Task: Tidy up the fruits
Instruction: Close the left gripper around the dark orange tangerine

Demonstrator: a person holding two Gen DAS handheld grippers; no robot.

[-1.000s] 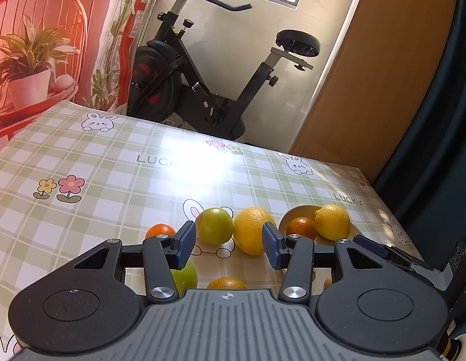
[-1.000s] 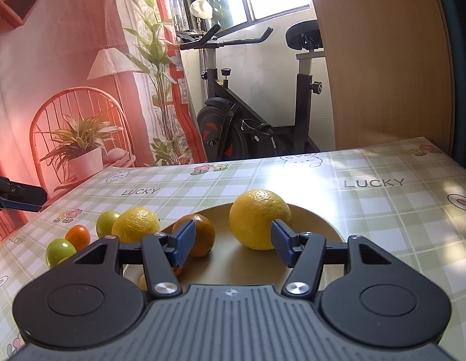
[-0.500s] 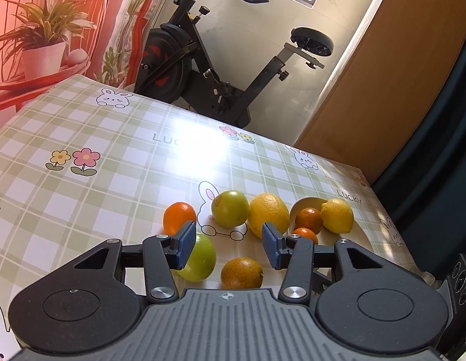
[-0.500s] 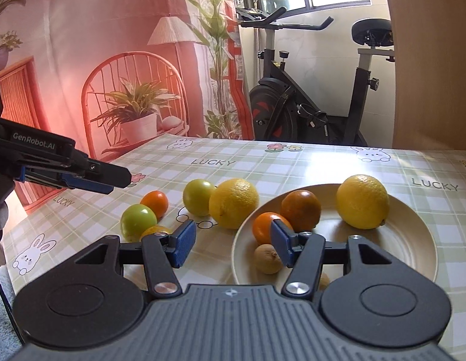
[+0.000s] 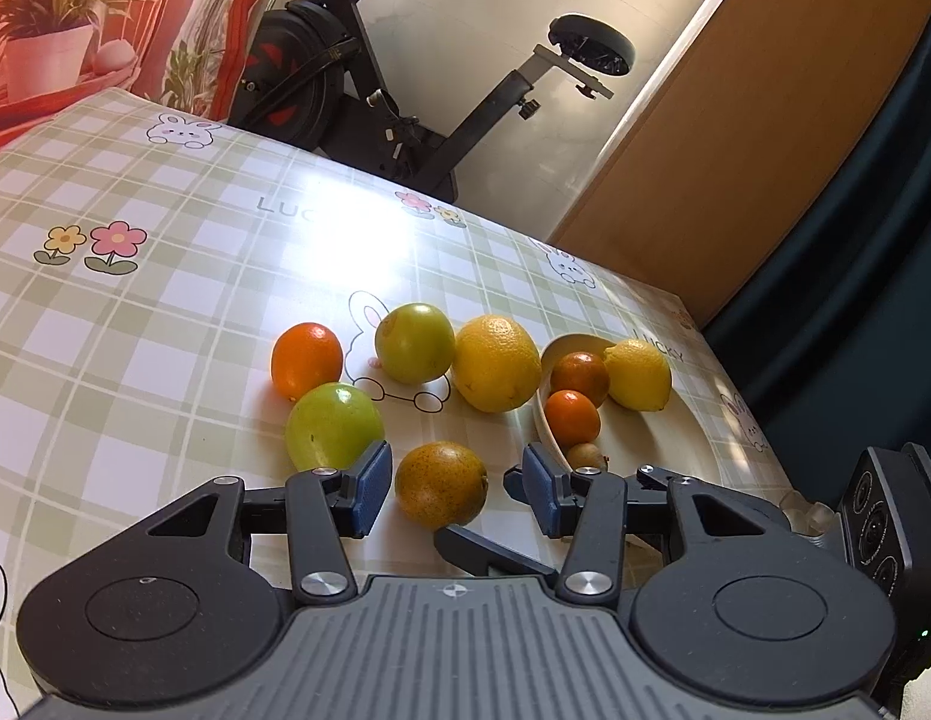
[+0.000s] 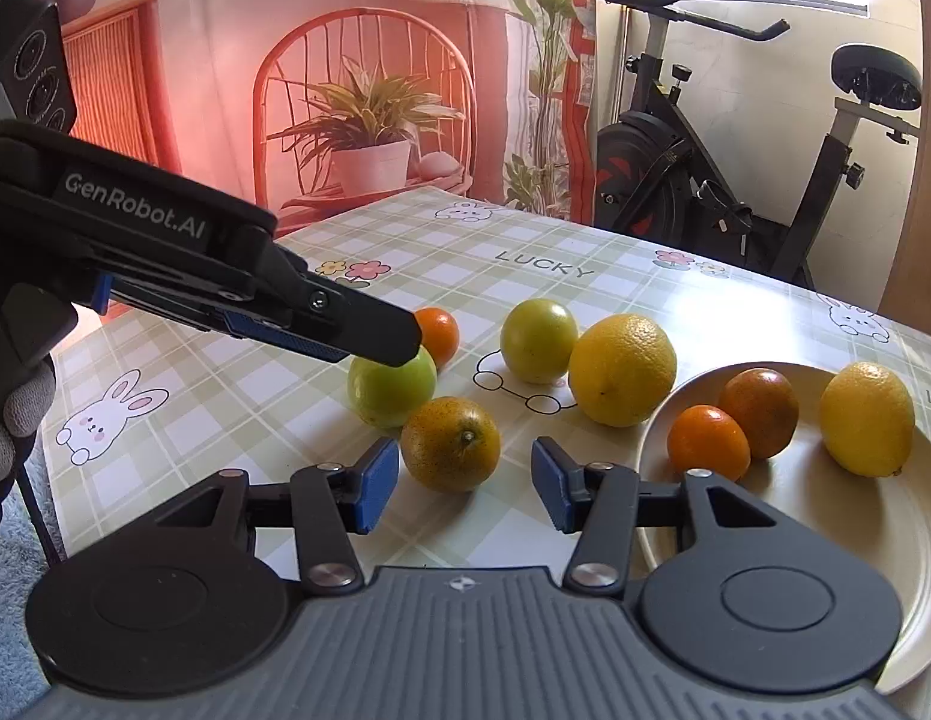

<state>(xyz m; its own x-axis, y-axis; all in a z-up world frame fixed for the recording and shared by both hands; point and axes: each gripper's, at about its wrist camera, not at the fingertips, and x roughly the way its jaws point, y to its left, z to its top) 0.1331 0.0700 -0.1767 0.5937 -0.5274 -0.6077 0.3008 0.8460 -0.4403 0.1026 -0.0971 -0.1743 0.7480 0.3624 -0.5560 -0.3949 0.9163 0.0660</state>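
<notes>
A speckled orange (image 6: 450, 444) lies on the checked tablecloth just past my right gripper (image 6: 464, 486), whose jaws are closing without touching it. My left gripper (image 5: 450, 495) stands open, hovering above that speckled orange (image 5: 441, 483) and a green fruit (image 5: 333, 426). Its fingertip (image 6: 375, 336) hangs over the green fruit (image 6: 393, 387). Further back lie a small orange (image 5: 306, 358), a second green fruit (image 5: 414, 343) and a large yellow citrus (image 5: 495, 363). The cream plate (image 6: 657, 420) on the right holds a lemon (image 6: 866, 417), a dark orange (image 6: 759, 411) and a small orange (image 6: 708, 441).
A small brownish fruit (image 5: 585, 455) sits at the plate's near rim. An exercise bike (image 5: 405, 90) stands beyond the table's far edge, beside a wooden panel (image 5: 735, 138). A gloved hand (image 6: 9, 420) holds the left gripper at the table's left edge.
The right gripper swung left from over the plate to the loose fruits, and its jaws narrowed. The left gripper sank and tilted toward the speckled orange and now reaches into the right wrist view.
</notes>
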